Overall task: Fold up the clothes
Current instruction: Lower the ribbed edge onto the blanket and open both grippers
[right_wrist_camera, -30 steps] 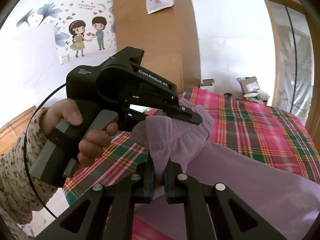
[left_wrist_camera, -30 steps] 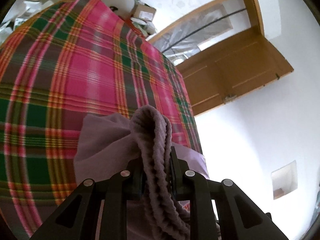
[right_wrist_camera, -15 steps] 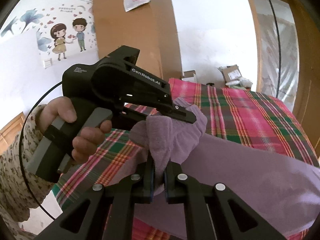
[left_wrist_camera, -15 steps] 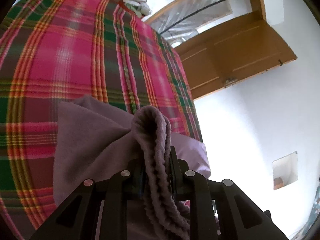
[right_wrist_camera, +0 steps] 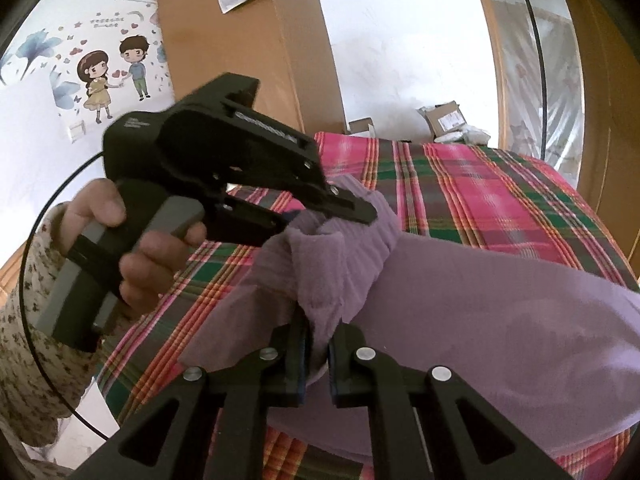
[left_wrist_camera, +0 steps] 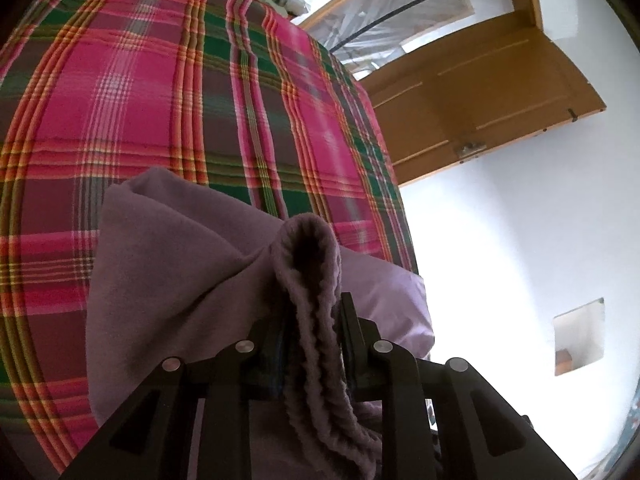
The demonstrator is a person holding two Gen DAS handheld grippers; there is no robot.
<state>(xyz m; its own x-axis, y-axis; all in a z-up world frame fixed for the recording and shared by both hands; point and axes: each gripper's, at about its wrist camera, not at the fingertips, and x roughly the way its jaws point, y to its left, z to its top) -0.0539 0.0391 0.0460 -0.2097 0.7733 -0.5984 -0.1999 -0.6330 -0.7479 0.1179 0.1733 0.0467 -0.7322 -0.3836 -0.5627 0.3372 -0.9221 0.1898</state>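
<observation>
A purple knit garment (right_wrist_camera: 480, 312) lies across the plaid bed cover (right_wrist_camera: 492, 200). In the right wrist view my right gripper (right_wrist_camera: 318, 344) is shut on a bunched fold of it, low in the middle. Just above, my left gripper (right_wrist_camera: 320, 216), held by a hand (right_wrist_camera: 148, 256) in a floral sleeve, is shut on the garment's ribbed edge. In the left wrist view that left gripper (left_wrist_camera: 314, 332) pinches the ribbed edge (left_wrist_camera: 312, 264), and the rest of the purple garment (left_wrist_camera: 168, 280) drapes down to the left over the plaid bed cover (left_wrist_camera: 160, 100).
A wooden door (left_wrist_camera: 472, 92) stands open beyond the bed's far corner. Cardboard boxes (right_wrist_camera: 448, 118) sit past the head of the bed. A wooden wardrobe (right_wrist_camera: 248, 52) with a plastic bag on top stands by the sticker-decorated wall (right_wrist_camera: 100, 80).
Both grippers have carried the held garment edge forward over the bed. More of the purple fabric now spreads over the plaid cover, and the left gripper has tilted down.
</observation>
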